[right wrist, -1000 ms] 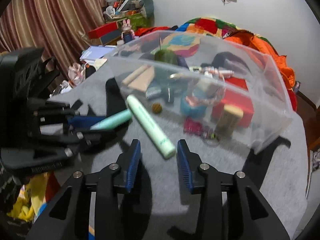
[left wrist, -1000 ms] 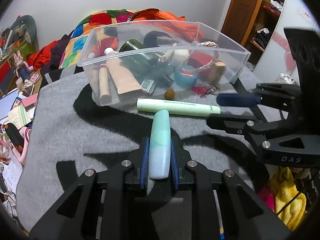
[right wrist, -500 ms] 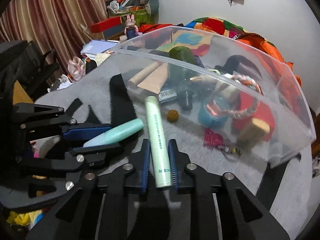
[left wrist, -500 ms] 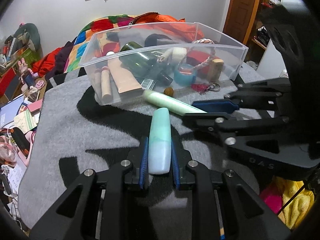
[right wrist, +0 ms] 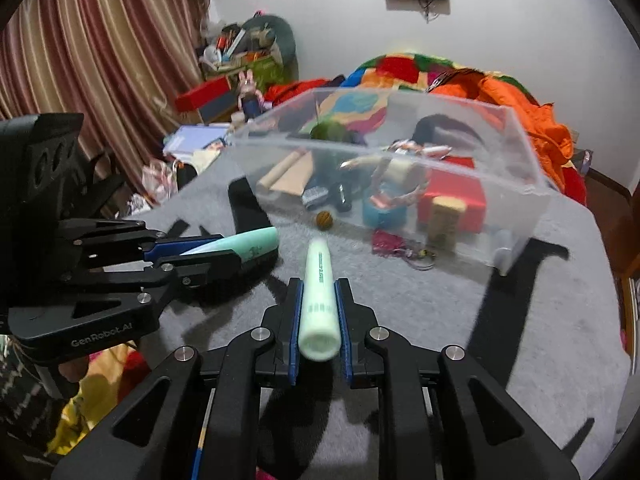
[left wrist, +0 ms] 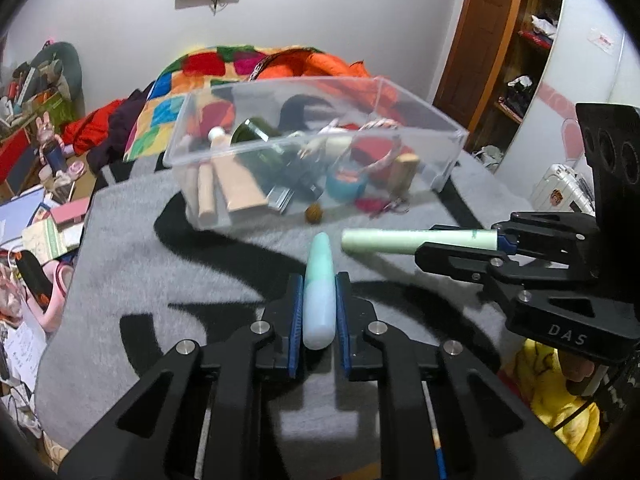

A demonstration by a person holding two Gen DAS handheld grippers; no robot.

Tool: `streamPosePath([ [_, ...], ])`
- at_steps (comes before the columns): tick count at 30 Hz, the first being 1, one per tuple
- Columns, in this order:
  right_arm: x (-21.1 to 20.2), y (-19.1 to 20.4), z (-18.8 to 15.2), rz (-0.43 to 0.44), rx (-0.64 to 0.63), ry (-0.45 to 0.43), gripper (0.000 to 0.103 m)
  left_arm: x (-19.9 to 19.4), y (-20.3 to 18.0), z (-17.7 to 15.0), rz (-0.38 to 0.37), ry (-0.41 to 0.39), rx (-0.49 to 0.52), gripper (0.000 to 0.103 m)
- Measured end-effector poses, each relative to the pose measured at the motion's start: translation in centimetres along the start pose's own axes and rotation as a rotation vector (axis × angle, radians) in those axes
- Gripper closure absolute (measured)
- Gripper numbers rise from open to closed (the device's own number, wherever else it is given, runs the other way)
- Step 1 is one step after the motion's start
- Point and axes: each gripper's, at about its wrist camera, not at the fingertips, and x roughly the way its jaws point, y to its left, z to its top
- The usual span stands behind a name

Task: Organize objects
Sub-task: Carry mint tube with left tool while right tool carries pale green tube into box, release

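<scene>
I hold two things now, one in each gripper. The left gripper [left wrist: 319,312] has its jaws closed on a teal tube [left wrist: 318,292], which stands between the blue pads and points forward toward the bin [left wrist: 420,152]. In the right wrist view I see the same tube [right wrist: 240,246] coming out of the left gripper [right wrist: 200,254] at the left side, its rounded end free. The left jaws have just been closing a little more, with the tube between them. The right gripper [right wrist: 319,320] has its jaws closed on a pale green stick [right wrist: 319,300]; the jaws have just been closing on it. Its near end is toward the camera and its far end points to the bin [right wrist: 480,184]. From the left wrist I see this stick [left wrist: 416,241] lying level in the air, held at one end by the right gripper [left wrist: 500,242]. Both things are above the grey blanket [left wrist: 140,248], in front of the bin and not in it. The bin is clear plastic and stands on the blanket; it has many small things inside, which I cannot name well through the wall. A small brown ball [right wrist: 324,220] lies on the blanket just beside the front wall of the bin, and a red keychain [right wrist: 394,244] lies near it.
</scene>
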Motion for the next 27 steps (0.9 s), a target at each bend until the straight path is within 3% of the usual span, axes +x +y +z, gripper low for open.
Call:
streamPosePath([
  [27, -6.6, -2.2, 4.9, -0.108, 0.050, -0.233, 0.089, -4.2, -0.4, 6.2, 0.012, -0.183, -0.020, 0.088],
])
